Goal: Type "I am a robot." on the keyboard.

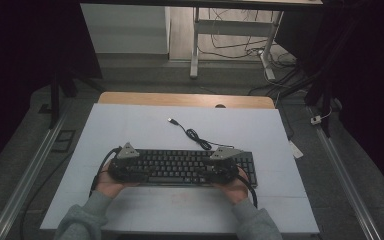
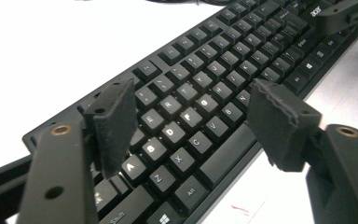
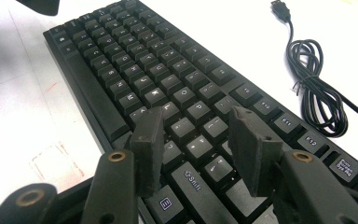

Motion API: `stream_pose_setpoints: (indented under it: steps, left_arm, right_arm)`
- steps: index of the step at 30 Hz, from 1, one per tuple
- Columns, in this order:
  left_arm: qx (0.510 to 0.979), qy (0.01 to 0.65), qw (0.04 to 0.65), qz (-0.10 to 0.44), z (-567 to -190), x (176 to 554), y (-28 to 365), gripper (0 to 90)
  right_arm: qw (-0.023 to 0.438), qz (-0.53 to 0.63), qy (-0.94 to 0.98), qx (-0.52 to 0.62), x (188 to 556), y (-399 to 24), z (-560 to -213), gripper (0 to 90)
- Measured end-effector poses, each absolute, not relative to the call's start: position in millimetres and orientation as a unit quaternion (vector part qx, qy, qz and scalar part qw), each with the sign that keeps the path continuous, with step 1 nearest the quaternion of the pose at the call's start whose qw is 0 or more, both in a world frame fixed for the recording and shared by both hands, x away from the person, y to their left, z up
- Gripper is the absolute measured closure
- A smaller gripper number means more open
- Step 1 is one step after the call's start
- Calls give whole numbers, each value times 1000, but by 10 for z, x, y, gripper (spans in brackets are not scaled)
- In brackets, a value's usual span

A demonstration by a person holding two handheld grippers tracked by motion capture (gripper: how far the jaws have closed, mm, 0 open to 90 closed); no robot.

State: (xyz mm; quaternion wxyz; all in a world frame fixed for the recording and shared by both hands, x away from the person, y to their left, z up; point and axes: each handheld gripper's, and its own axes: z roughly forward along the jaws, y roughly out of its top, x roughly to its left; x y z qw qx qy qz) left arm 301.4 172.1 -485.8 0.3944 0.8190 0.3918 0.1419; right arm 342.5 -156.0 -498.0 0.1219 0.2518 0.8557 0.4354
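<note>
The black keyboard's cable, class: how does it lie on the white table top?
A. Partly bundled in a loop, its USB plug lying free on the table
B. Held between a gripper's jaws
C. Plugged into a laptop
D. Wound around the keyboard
A: in the right gripper view the black cable forms a tied loop behind the black keyboard, and its USB plug rests unconnected on the white table top.
</note>
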Motion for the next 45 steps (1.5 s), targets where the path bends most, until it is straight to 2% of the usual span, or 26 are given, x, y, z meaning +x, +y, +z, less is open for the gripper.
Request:
stream_pose_setpoints:
  steps: [8, 14, 26, 35, 45]
  left_arm:
    - [810, 402, 400, 145, -4838, 3029, 1791, 283]
    - [808, 406, 401, 148, -4839, 3035, 1824, 327]
    - [812, 407, 388, 154, -4893, 3056, 1871, 599]
    - [820, 414, 365, 152, -4983, 3093, 1907, 877]
    - [830, 421, 334, 148, -5104, 3144, 1891, 889]
  right_arm:
    - [123, 434, 856, 253, 3425, -1564, -4979, 553]
    - [123, 432, 857, 252, 3427, -1562, -4983, 553]
    - [123, 431, 857, 252, 3429, -1558, -4990, 552]
    - [124, 430, 858, 252, 3430, -1556, -4992, 553]
    - [126, 425, 860, 251, 3433, -1550, -4997, 550]
